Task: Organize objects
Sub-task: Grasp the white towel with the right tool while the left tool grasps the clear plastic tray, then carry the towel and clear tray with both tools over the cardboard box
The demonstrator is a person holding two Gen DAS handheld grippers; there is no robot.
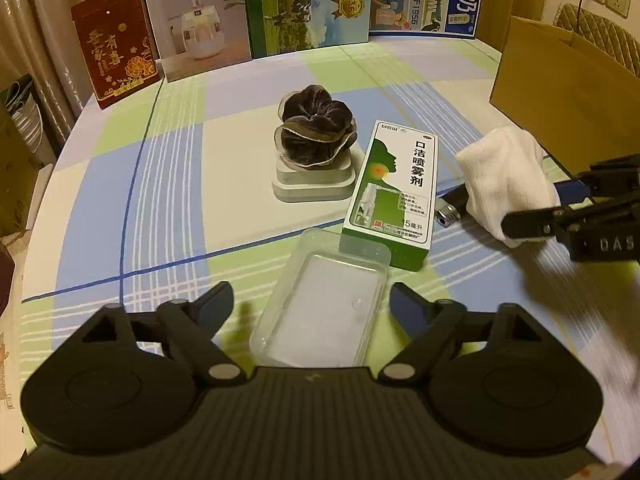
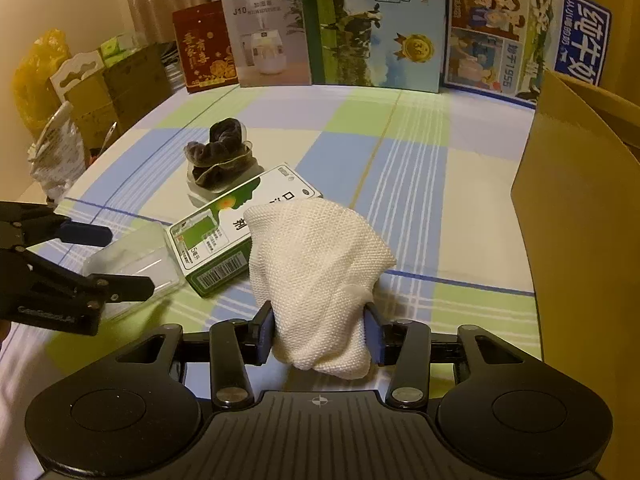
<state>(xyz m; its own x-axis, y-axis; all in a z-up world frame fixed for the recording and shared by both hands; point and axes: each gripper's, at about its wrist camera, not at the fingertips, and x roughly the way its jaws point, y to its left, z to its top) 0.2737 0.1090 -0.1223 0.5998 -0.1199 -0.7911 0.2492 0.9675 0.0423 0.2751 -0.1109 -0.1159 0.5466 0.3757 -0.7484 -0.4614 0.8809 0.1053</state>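
Note:
My right gripper (image 2: 320, 332) is shut on a white knitted cloth (image 2: 316, 264), which bulges up between its blue pads; in the left wrist view this gripper (image 1: 556, 204) holds the cloth (image 1: 504, 180) at the right. My left gripper (image 1: 312, 300) stands open around a clear plastic tray (image 1: 328, 308), with a gap showing at its left finger. The right wrist view has the same gripper (image 2: 116, 260) and tray (image 2: 132, 260) at the left. A green and white spray box (image 1: 392, 192) lies just beyond the tray. A dark scrunchie (image 1: 316, 128) sits on a white square base (image 1: 312, 184).
A small black and silver object (image 1: 450, 208) lies partly under the cloth. An open cardboard box (image 2: 580, 220) stands at the table's right. Upright printed cartons, among them a humidifier box (image 1: 192, 20), line the far edge. Bags and boxes crowd the floor at left.

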